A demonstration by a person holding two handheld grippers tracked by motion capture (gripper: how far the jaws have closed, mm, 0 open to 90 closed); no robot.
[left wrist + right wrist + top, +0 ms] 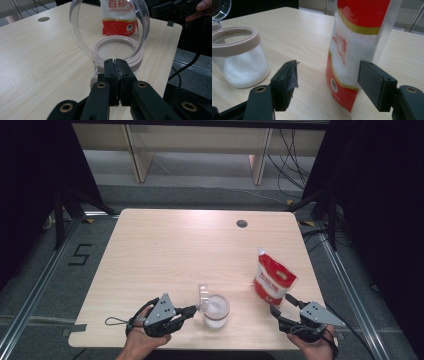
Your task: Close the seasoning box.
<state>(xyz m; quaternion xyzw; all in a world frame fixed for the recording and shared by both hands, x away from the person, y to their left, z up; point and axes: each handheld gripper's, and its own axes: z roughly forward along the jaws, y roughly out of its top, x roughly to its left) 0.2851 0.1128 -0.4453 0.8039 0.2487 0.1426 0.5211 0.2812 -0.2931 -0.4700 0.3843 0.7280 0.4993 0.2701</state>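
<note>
The left gripper [116, 65] was nearest to its own camera, and its two black jaws were pressed together, clamped on the small tab at the edge of the clear lid [109, 27]. This lid stood upright, hinged open, over the jar [216, 311], which stood near the front edge of the table [165, 250] and held a white powder, probably sugar.

The right gripper [328, 83] had its jaws wide apart. In the right gripper view the red and white pouch [357, 50] stood upright just beyond them and a little to the side of the far jaw, not yet between the pads; I could not see any touch. The long axis of the pouch ran up and down, with the spout at its upper corner. In the high view the pouch [272, 279] was just ahead of the right gripper [286, 306], so this hand was clearly the nearer one for taking it, while the jar lay to its left.

The table was pale wood with one round hole [242, 223] near the far edge. Behind it were grey floor, cables and light wooden furniture between dark curtains.
</note>
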